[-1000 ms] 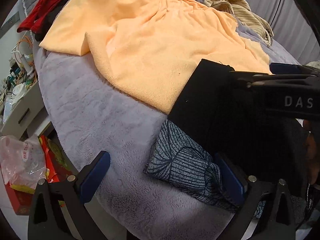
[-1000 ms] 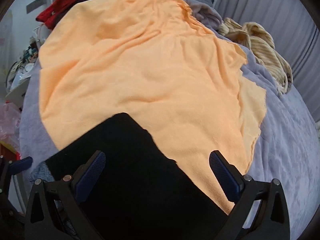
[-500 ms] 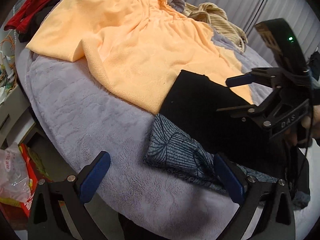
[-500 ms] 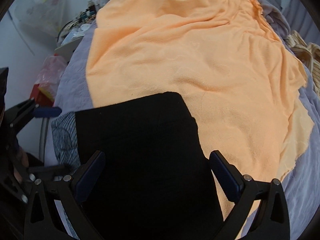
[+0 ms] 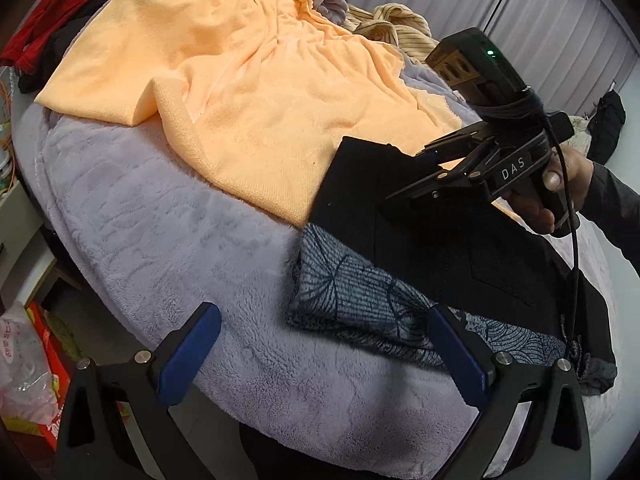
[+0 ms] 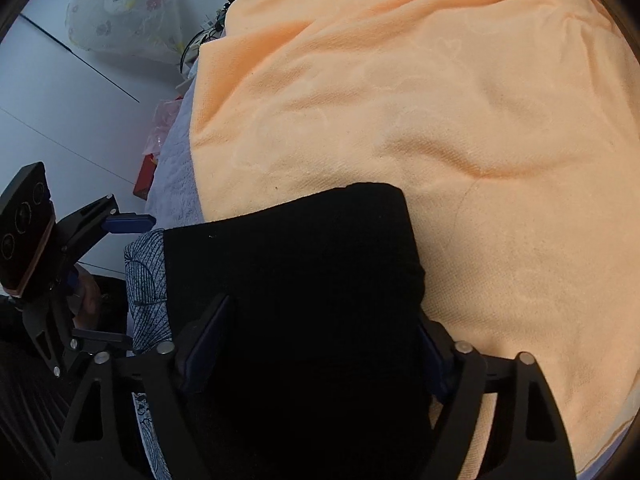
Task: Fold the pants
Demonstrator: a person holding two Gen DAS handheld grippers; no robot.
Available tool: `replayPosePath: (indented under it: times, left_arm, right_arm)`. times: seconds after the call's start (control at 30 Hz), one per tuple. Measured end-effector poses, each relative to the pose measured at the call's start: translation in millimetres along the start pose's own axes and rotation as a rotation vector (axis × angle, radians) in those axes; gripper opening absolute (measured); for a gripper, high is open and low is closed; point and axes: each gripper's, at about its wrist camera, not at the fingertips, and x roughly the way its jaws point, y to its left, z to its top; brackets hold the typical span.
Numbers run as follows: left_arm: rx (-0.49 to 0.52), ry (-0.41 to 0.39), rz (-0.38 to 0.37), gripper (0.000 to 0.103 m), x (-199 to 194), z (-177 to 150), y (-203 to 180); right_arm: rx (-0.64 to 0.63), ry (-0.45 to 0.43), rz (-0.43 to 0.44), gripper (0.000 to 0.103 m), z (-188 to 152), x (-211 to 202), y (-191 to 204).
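Black pants [image 5: 448, 240] flat on the grey blanket [image 5: 160, 240], far end lapping onto the orange towel [image 5: 260, 100], near end trailing off toward the lower right. Long axis running from that far left corner diagonally to the near right. Patterned cloth [image 5: 360, 304] tucked under the near-left edge of the pants.

Right gripper [image 6: 316, 344] low over the far end of the pants, jaws spread wide with nothing between them but the flat cloth below; fingers [image 6: 208, 336] straddling the fabric, whether touching it hard to tell. Clearly the nearer claw to the far hem.

Left gripper [image 5: 320, 344] also released, hanging off the near left edge of the bed, right finger over the patterned cloth, pants just ahead and to the right.

Likely next: a pinch at the far edge with the right claw, then a fold back along the long axis toward the near end. Risk of catching the towel beneath with the hem.
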Motion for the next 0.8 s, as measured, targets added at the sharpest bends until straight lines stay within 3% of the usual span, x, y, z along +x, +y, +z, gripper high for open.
replayPosePath:
  times: [0.03, 0.13, 0.33, 0.43, 0.53, 0.57, 0.6, 0.63, 0.67, 0.73, 0.8]
  left_arm:
    - [0.001, -0.003, -0.024, 0.103, -2, 2, 1]
    - [0.032, -0.009, -0.139, 0.103, -10, 11, 3]
    - [0.219, -0.042, -0.322, 0.103, -19, 44, -19]
    - [0.346, 0.031, -0.448, 0.103, -8, 49, -44]
    - [0.461, 0.157, -0.453, 0.103, 13, 43, -78]
    - [0.489, 0.178, -0.404, 0.102, 19, 39, -88]
    - [0.506, 0.187, -0.336, 0.079, 24, 36, -94]
    - [0.525, 0.19, -0.248, 0.04, 29, 33, -98]
    - [0.536, 0.2, -0.186, 0.036, 33, 32, -97]
    - [0.454, 0.238, -0.214, 0.035, 36, 37, -86]
    - [0.402, 0.266, -0.21, 0.035, 39, 41, -82]
  right_arm:
    - [-0.039, -0.026, -0.03, 0.045, -4, -10, 9]
    - [-0.121, -0.175, -0.07, 0.021, -24, -63, 38]
    - [-0.251, -0.338, -0.123, 0.02, -75, -119, 109]
    - [-0.308, -0.361, -0.154, 0.02, -89, -125, 129]
    - [-0.307, -0.351, -0.179, 0.02, -84, -117, 134]
    - [-0.286, -0.336, -0.2, 0.021, -81, -112, 128]
    - [-0.252, -0.321, -0.232, 0.028, -81, -108, 120]
    - [-0.203, -0.299, -0.259, 0.037, -77, -102, 110]
    - [-0.154, -0.279, -0.279, 0.044, -77, -100, 100]
    - [-0.037, -0.287, -0.317, 0.078, -83, -107, 83]
    - [0.03, -0.335, -0.368, 0.08, -105, -123, 75]
